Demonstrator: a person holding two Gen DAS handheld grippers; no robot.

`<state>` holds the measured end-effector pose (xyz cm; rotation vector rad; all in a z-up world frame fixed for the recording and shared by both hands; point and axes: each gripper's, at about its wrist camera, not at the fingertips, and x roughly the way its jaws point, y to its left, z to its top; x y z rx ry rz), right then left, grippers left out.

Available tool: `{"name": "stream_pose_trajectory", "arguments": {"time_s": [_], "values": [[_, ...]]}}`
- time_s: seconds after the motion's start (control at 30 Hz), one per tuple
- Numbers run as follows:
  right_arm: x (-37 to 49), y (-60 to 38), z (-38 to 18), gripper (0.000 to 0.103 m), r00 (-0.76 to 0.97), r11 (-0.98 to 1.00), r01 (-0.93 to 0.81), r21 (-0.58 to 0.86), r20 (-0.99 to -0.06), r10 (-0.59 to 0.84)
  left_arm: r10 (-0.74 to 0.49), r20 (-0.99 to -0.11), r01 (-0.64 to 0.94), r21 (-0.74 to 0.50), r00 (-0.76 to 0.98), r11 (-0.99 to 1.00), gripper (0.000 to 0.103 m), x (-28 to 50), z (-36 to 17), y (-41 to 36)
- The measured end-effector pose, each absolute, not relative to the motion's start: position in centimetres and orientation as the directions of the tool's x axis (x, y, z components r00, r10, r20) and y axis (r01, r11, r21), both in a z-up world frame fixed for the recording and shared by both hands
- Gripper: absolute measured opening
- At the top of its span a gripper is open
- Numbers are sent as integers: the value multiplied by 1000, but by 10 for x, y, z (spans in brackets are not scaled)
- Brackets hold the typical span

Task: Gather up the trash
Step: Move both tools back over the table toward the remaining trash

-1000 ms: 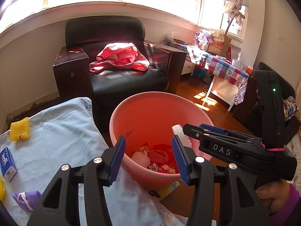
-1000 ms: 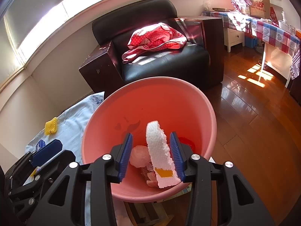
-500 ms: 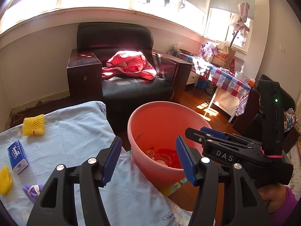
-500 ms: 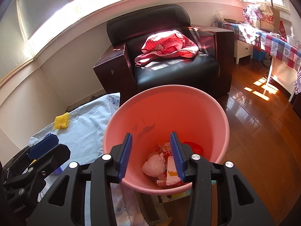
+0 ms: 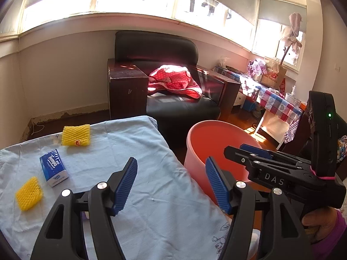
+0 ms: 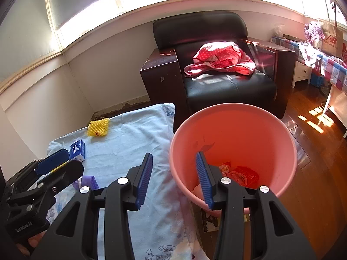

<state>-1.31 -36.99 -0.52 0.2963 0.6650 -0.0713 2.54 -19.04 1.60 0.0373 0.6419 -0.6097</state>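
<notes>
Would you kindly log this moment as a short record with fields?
left hand-held gripper: open, empty, over the blue cloth
right hand-held gripper: open, empty, at the bucket's near rim
pink bucket: on the floor beside the cloth, wrappers inside
on the cloth: two yellow foam nets, tissue pack, purple item

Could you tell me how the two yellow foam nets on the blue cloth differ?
The far foam net lies near the cloth's back edge, beyond the tissue pack; the near foam net lies on the pack's near side. The far one shows a small sticker; the near one shows none. Both are yellow mesh.
</notes>
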Motion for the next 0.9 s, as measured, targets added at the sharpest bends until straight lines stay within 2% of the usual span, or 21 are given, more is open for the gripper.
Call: {"name": "stream_pose_trajectory", "arguments": {"time_s": [0.53, 0.9], "values": [[26, -299, -14, 43, 752, 964, 0, 266, -636, 175, -316, -628, 334, -93, 711, 938, 65, 43, -8, -70], [78, -258, -25, 42, 708, 962, -85, 261, -663, 243, -188, -660, 130, -137, 727, 982, 65, 96, -22, 2]]}}
